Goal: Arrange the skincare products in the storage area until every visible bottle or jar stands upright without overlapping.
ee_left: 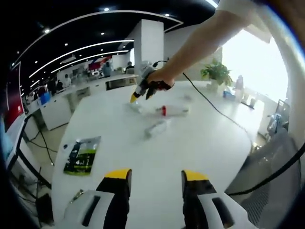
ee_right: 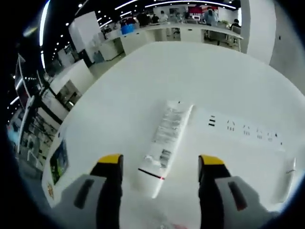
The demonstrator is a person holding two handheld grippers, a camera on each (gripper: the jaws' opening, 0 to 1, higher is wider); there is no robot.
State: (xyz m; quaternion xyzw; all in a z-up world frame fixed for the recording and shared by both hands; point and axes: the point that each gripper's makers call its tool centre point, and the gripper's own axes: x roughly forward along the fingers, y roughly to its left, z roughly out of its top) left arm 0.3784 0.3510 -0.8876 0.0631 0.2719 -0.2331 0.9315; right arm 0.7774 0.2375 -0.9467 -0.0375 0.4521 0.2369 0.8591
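1. A white tube (ee_right: pixel 167 143) lies flat on the white surface (ee_right: pixel 143 86), between the tips of my right gripper's jaws. It has grey print along its body and a thin red line near its flat end.
2. A clear bottle with a red band (ee_left: pixel 167 110) lies on its side, mid-surface.
3. Another clear bottle (ee_left: pixel 156 128) lies tipped over just beside it, nearer my left gripper.

Left gripper view looks from well back across the tabletop (ee_left: pixel 200 143); the bottles (ee_left: pixel 164 117) lie at twelve o'clock. Right gripper view hangs close above, one tube (ee_right: pixel 167 143) dead centre. Both share the tabletop.
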